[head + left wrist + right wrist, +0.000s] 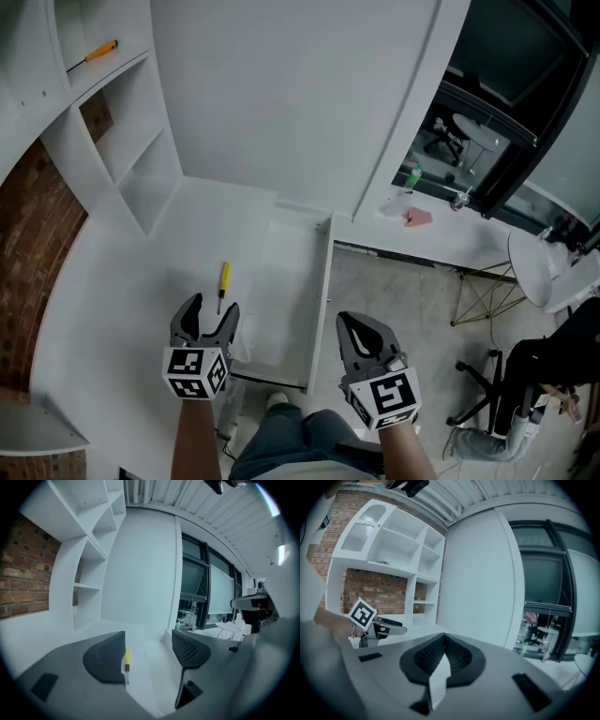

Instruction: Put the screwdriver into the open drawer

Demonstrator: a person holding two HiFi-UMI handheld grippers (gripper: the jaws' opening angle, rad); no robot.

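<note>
The screwdriver [223, 281] lies at twelve o'clock from the left gripper [211, 307], whose wide-open jaws grip nothing; its tip is perhaps just between them.

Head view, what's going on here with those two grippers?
A person holds a gripper in each hand at a white desk. The left gripper is open, with a yellow screwdriver lying on the desk just ahead of its jaws, not gripped. The right gripper is shut and empty, off to the right of the open drawer. The screwdriver is not yet in the drawer.
</note>
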